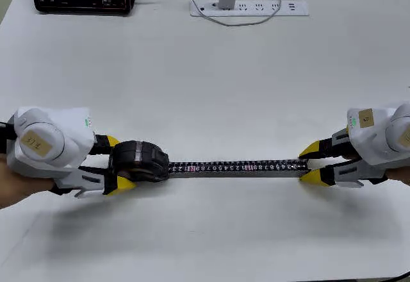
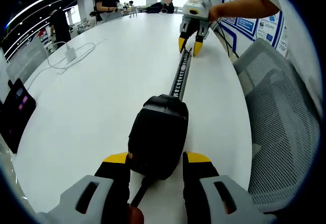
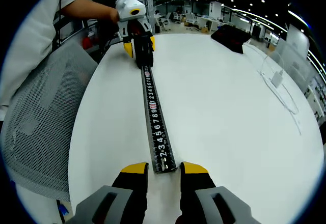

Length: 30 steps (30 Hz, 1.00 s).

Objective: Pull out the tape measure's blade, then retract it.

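The white counter [image 1: 205,58] looks smooth, so I expect anything on it to slide easily under a pull. My left gripper [image 1: 120,162] is clamped across the tape measure's black case [image 1: 138,161], one jaw on each broad side, and the case rests on the counter. It looks compact and dense, with rounded flanks. I judge those broad sides the right place to hold, and firmly, since the spring inside will tug the case along the line of the blade. The blade [image 1: 237,166] runs straight out from the case's mouth and lies flat on the counter, numbers up. I take it for thin steel: stiff along its length, ready to kink if twisted, slick on its face and keen at its edges. My right gripper [image 1: 311,163] sits at the end farthest from the case, a jaw on either side of the tip. Whether they actually pinch it I cannot tell. That far end is where I would hold, feeding it back slowly toward the case.
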Available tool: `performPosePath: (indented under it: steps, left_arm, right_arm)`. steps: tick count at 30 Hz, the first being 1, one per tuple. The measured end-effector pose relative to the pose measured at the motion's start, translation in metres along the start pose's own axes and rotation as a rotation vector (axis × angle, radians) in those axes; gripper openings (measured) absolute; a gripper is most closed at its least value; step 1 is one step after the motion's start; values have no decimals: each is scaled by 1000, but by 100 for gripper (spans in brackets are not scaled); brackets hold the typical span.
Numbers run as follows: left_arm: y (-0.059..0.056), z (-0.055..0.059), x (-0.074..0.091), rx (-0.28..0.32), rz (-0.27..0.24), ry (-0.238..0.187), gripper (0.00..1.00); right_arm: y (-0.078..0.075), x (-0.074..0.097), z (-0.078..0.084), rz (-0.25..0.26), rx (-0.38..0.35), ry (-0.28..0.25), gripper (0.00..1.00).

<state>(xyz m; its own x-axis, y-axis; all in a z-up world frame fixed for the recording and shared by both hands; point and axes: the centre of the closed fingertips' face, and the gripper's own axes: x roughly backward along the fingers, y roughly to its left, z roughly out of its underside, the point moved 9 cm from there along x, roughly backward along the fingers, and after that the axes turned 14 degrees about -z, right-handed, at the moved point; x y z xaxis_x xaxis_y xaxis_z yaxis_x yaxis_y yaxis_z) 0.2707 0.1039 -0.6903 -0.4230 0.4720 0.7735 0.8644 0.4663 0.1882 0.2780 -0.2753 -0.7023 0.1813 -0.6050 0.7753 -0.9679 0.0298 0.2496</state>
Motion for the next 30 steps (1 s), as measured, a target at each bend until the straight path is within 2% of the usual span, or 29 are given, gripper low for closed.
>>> performPosePath:
  steps: [8, 11, 15, 24, 30]
  left_arm:
    - [0, 0, 1, 11, 2, 3, 38]
    - [0, 2, 6, 47, -3, 4, 39]
    - [-2, 5, 11, 85, -19, -4, 43]
    - [-3, 8, 23, 184, -73, -40, 58]
    - [-5, 9, 29, 226, -96, -54, 61]
  right_arm:
    - [1, 2, 0, 8, -21, -15, 24]
    - [3, 4, -3, 18, -80, -77, 30]
    - [7, 5, -2, 32, -96, -86, 35]
    - [15, 10, -3, 74, -137, -122, 44]
    - [18, 11, -2, 104, -162, -129, 50]
